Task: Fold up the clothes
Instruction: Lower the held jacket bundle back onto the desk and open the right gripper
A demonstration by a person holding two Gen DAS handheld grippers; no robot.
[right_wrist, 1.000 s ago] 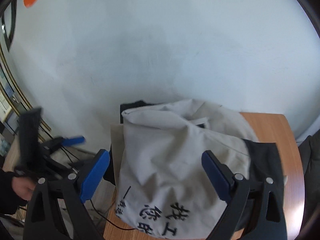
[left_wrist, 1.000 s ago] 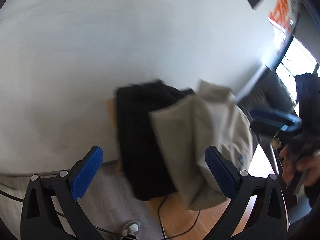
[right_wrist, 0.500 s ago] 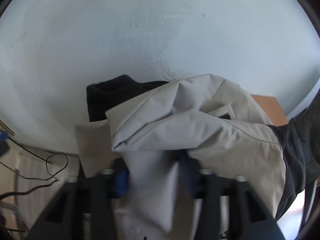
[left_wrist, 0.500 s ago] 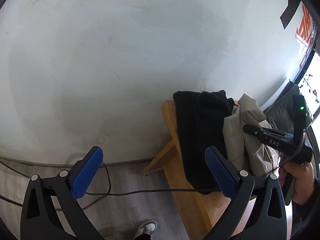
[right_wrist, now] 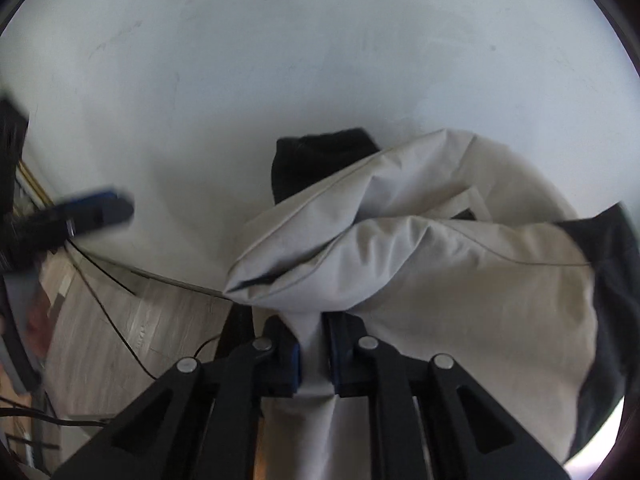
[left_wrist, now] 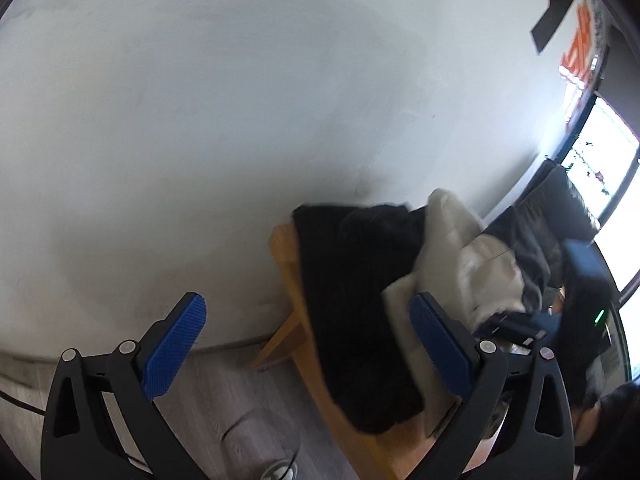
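A pale grey wall (left_wrist: 240, 100) is filling most of both wrist views, with grey wood-look floor (left_wrist: 224, 400) showing below it and a bright window (left_wrist: 600, 168) glowing at the far right of the left wrist view. A wooden tabletop (left_wrist: 288, 264) is standing against the wall, its angled leg reaching down to the floor, and it is carrying a heap of clothes. A black knitted garment (left_wrist: 352, 300) is lying across the tabletop's near end, draping over its edge, while a beige garment (right_wrist: 460, 272) is bunching up just beside and partly over it; in the right wrist view the beige cloth is rising in puffed folds, with the black knit peeking out behind it and darker grey clothing (right_wrist: 616, 280) lying at its right side. The right claw (right_wrist: 314, 354) is clenching a gathered neck of the beige garment between its blue pads, the cloth running through the narrow gap and down past the fingers. The left claw (left_wrist: 308, 344) is hanging spread wide and gripping nothing, its blue pads (left_wrist: 176, 344) framing the tabletop's end from in front. A thin black cable (right_wrist: 116, 320) is trailing across the floor, and the left claw is appearing blurred at the left edge of the right wrist view.
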